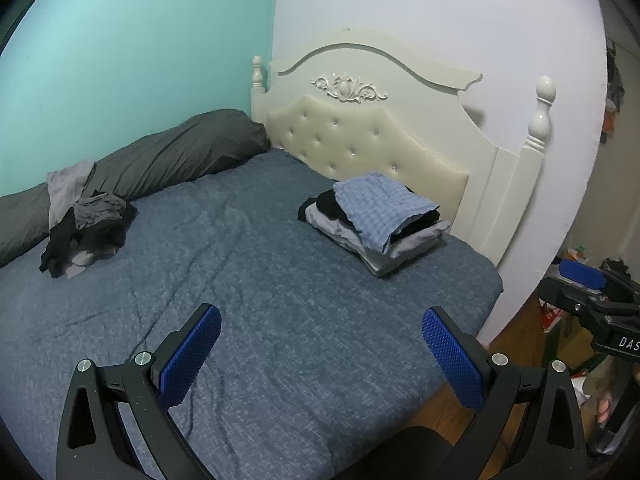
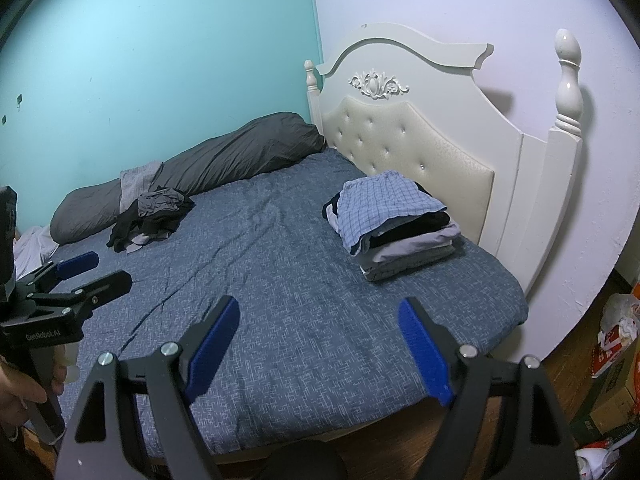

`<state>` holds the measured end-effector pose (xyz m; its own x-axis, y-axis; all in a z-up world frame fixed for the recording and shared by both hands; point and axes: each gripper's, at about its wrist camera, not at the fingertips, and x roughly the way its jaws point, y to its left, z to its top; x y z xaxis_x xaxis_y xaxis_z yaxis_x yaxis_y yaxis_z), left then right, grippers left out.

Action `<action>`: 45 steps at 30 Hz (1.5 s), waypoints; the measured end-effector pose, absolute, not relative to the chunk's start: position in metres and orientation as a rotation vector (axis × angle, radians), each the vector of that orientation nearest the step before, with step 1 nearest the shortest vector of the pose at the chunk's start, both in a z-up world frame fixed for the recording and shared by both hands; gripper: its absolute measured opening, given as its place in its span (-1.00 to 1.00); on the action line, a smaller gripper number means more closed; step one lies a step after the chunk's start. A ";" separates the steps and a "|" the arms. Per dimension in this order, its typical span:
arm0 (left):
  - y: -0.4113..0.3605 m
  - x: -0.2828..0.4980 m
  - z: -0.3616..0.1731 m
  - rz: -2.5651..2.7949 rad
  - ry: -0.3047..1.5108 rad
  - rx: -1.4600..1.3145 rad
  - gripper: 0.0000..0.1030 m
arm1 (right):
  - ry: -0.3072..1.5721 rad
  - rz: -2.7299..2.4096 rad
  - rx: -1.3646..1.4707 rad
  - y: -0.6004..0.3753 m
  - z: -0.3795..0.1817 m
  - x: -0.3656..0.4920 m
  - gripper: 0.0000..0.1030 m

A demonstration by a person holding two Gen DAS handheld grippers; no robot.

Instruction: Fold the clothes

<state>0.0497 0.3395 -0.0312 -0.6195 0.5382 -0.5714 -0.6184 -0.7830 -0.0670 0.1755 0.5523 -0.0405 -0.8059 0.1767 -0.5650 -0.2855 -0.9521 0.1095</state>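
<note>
Room: bedroom corner, one turquoise wall and one pale wall, with a cream tufted headboard (image 1: 372,148) against the pale one.
Surface: bed under a blue-grey patterned sheet (image 1: 256,304), bare across its middle; a long dark grey pillow (image 1: 168,156) lies along the turquoise wall.
Done so far: folded stack (image 1: 376,224) sits by the headboard on the right side of the bed, a blue checked garment (image 2: 384,208) on top, black and grey layers beneath.
Left to do: unfolded pile (image 1: 88,228) of black and grey clothes lies crumpled against the pillow, well apart from the stack. I judge the task partly finished, several pieces remaining.
Left gripper (image 1: 320,352): jaws spread wide, blue pads facing, nothing between them, held above the near edge of the bed.
Right gripper (image 2: 320,344): likewise spread and empty, over the near edge.
Step in hand: between garments, by my reading; the next piece would come from the crumpled pile.
Writing: left tool's body reads "GenRobot.AI" in the right wrist view; the right tool shows only "DAS", cut off, in the left wrist view.
Floor: boxes and bags (image 2: 616,344) at right, print too small to read.
</note>
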 end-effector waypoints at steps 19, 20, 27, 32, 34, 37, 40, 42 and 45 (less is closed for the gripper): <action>0.341 0.047 -0.032 2.363 0.181 -0.801 0.99 | 0.277 2.763 -0.836 0.553 -0.040 0.175 0.61; 0.341 0.047 -0.032 2.364 0.182 -0.803 0.99 | 0.277 2.764 -0.836 0.553 -0.041 0.174 0.61; 0.340 0.048 -0.031 2.358 0.185 -0.797 0.99 | 0.277 2.764 -0.831 0.554 -0.039 0.175 0.61; 0.339 0.048 -0.030 2.360 0.181 -0.789 0.99 | 0.273 2.764 -0.835 0.553 -0.039 0.174 0.61; 0.339 0.048 -0.030 2.355 0.176 -0.792 0.99 | 0.273 2.763 -0.835 0.554 -0.039 0.174 0.61; 0.339 0.048 -0.029 2.354 0.173 -0.791 0.99 | 0.273 2.761 -0.835 0.554 -0.039 0.174 0.61; 0.338 0.048 -0.028 2.355 0.167 -0.787 0.99 | 0.273 2.761 -0.835 0.554 -0.039 0.173 0.61; 0.338 0.049 -0.028 2.355 0.165 -0.784 0.99 | 0.272 2.762 -0.835 0.554 -0.039 0.173 0.61; 0.338 0.049 -0.027 2.358 0.165 -0.783 0.99 | 0.271 2.763 -0.834 0.555 -0.039 0.173 0.61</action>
<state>0.0491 0.3378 -0.0272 -0.6175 0.5368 -0.5750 -0.6116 -0.7873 -0.0783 0.1733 0.5547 -0.0394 -0.8075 0.1762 -0.5629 -0.2823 -0.9534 0.1066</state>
